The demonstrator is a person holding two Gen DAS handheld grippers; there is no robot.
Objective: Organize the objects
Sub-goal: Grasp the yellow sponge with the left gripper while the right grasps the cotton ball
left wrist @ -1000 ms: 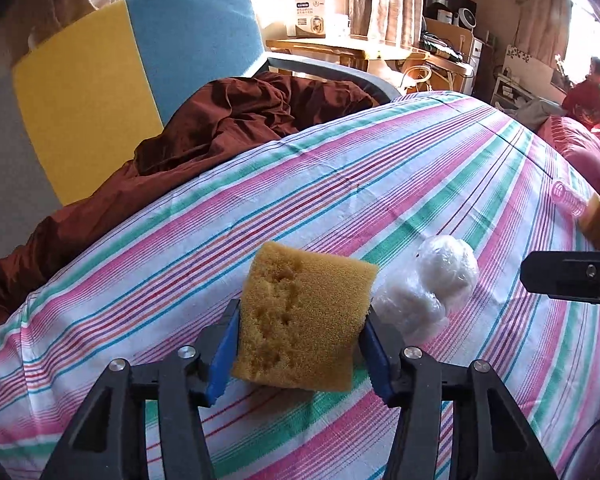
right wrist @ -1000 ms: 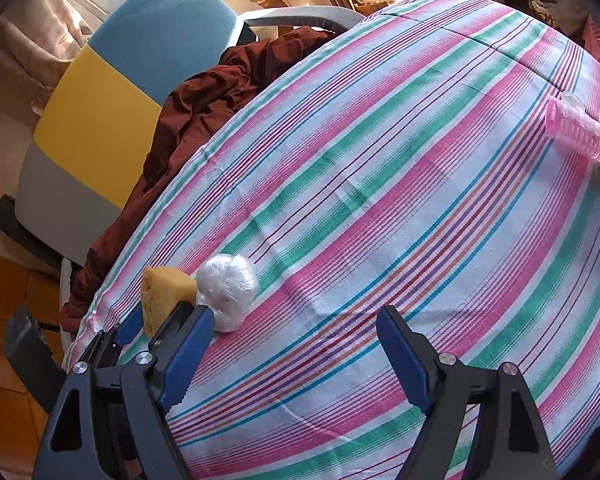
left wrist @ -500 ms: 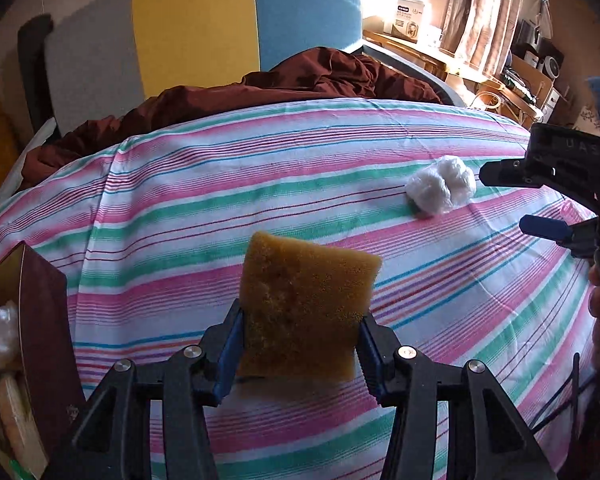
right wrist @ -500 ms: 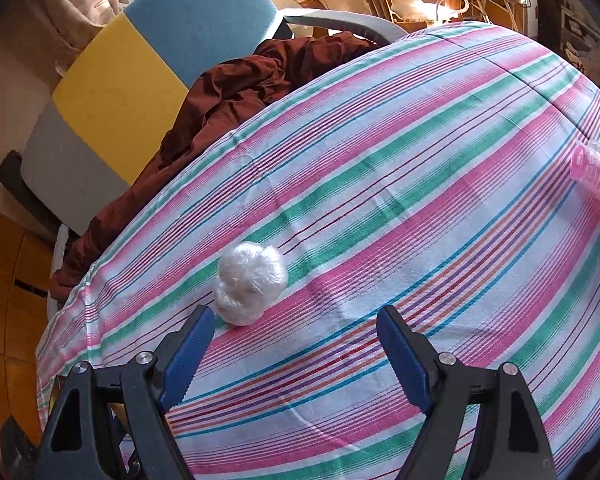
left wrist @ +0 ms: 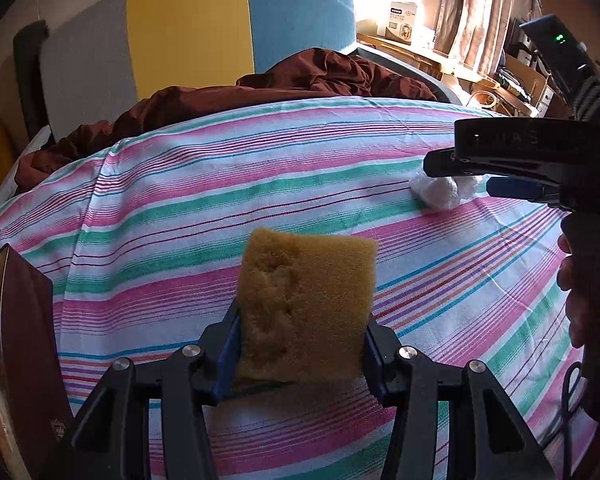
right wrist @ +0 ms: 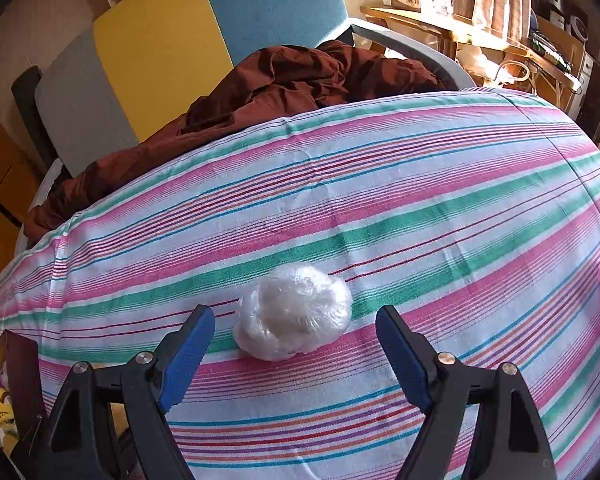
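We hold the sponge (left wrist: pixel 306 308) clamped upright in our left gripper (left wrist: pixel 300 354) above the striped bed (right wrist: pixel 420 208), while our right gripper (right wrist: pixel 296 354), fingers spread and empty, is nearer the white plastic ball (right wrist: pixel 294 312) lying just ahead between them.

Both wrist views close, angled down – sharing striped cloth (left wrist: pixel 260 184), white bundle (right wrist: pixel 294 316).

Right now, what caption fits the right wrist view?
Open right gripper poised around a white plastic-wrapped ball on the striped cloth.
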